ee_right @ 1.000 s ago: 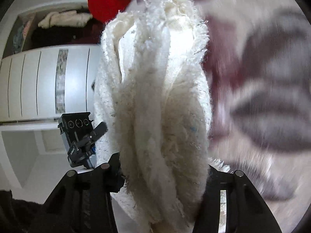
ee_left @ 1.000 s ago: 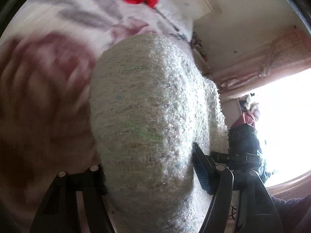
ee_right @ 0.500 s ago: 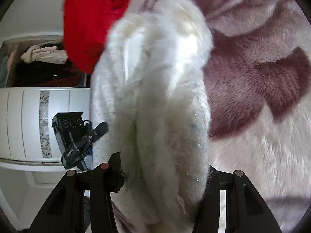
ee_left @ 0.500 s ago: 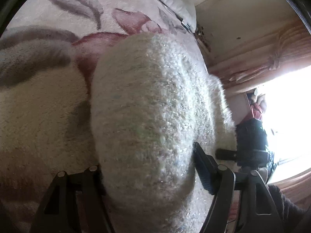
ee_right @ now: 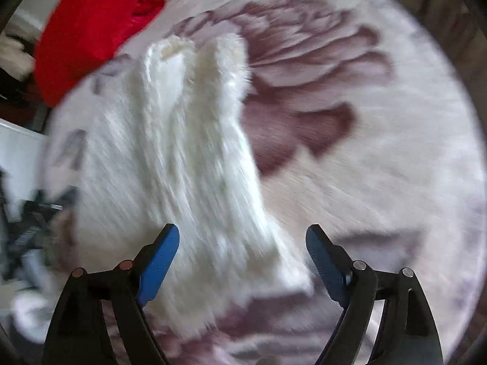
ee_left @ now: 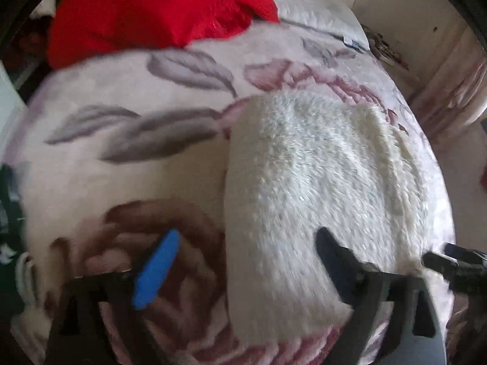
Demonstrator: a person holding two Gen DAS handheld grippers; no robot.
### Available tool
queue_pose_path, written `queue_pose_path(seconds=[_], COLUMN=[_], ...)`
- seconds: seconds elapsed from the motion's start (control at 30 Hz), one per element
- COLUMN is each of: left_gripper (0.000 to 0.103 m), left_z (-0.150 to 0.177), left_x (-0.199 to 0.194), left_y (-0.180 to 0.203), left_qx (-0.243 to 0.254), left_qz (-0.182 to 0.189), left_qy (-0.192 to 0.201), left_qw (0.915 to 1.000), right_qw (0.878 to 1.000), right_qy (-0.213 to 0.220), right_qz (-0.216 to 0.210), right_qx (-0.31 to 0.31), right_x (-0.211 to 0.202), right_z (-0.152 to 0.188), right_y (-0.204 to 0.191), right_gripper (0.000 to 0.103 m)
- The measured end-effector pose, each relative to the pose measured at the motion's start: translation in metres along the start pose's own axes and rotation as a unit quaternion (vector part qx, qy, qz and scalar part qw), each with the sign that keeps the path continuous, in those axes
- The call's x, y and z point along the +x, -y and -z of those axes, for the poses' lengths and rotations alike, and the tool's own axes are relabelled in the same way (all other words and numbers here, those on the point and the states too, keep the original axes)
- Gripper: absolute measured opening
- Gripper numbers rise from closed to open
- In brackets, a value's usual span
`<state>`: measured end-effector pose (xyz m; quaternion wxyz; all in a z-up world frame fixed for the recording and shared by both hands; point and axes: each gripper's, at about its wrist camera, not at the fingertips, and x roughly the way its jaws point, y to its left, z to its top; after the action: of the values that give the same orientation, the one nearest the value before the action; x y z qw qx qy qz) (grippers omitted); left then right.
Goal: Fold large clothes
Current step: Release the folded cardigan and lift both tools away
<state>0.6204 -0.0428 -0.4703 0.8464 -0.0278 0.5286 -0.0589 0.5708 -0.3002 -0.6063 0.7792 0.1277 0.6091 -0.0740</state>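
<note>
Scene: two fisheye views, each looking down along a hand-held gripper onto a bed covered by a floral blanket [ee_left: 170, 179], pale with grey leaves and dark rose blooms. Both views are motion-blurred.

Task item: a folded white fuzzy sweater [ee_left: 316, 182] lies on the blanket. In the left wrist view it fills the centre and right of the frame; in the right wrist view it fills the centre and left.

Left gripper [ee_left: 246, 261]: jaws opening, spread wide and released. The blue left pad sits over the blanket at lower left; the dark right finger lies over the sweater's near end. Nothing is pinched.

Right gripper [ee_right: 242, 258]: jaws opening, released. The sweater's near end lies between the blue pads, with daylight on both sides.

Key relation: the sweater extends ahead of both tools, its long axis running from the bottom of each frame toward the top. Its layered open edge faces the right gripper; a smooth rounded fold faces the left gripper. Both look about equally near.

Other item: a red garment [ee_left: 158, 9] is heaped at the upper left in both views, apart from the sweater.

Edges and room: bare blanket lies left of the sweater in the left view and right of it in the right view. The bed edge curves along the right of the left view, near the sweater's far side.

Judgement: the fold looks set down; another fold or a fresh garment likely comes next.
</note>
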Motion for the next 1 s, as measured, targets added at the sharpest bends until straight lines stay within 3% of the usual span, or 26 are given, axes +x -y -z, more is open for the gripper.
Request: queue_pose_path(seconds=[0.03,0.1,0.27,0.53,0.73,1.0], left_gripper=[0.103,0.103,0.103,0.103,0.103,0.103], left_z=[0.007,0.018,0.021,0.058,0.104,0.157], left_x=[-0.014,-0.039,-0.094,-0.22,-0.329,-0.449], left_y=[0.004,0.012,0.037,0.076,0.101,0.128], left_qx=[0.003,-0.002,0.004,0.002,-0.007,0.003], left_qz=[-0.009,-0.027,-0.054,-0.06,-0.072,-0.08], left_qy=[0.009,0.019,0.046,0.086,0.112,0.144], left_qw=[0.9999,0.9994,0.9975,0.9945,0.9911,0.9863], right_qw=[0.999,0.997,0.99,0.985,0.978,0.97], right_qy=[0.01,0.023,0.064,0.121,0.169,0.217], right_qz=[0.035,0.069,0.12,0.119,0.119,0.107], right_qx=[-0.012,-0.023,-0.023,-0.02,-0.025,-0.029], right_x=[-0.012,-0.03,-0.092,-0.237,-0.362,-0.499], right_z=[0.013,0.033,0.067,0.125,0.194,0.283], right_y=[-0.009,-0.013,-0.009,-0.02,-0.02,-0.014], right_gripper=[0.101,0.101,0.101,0.102,0.102,0.102])
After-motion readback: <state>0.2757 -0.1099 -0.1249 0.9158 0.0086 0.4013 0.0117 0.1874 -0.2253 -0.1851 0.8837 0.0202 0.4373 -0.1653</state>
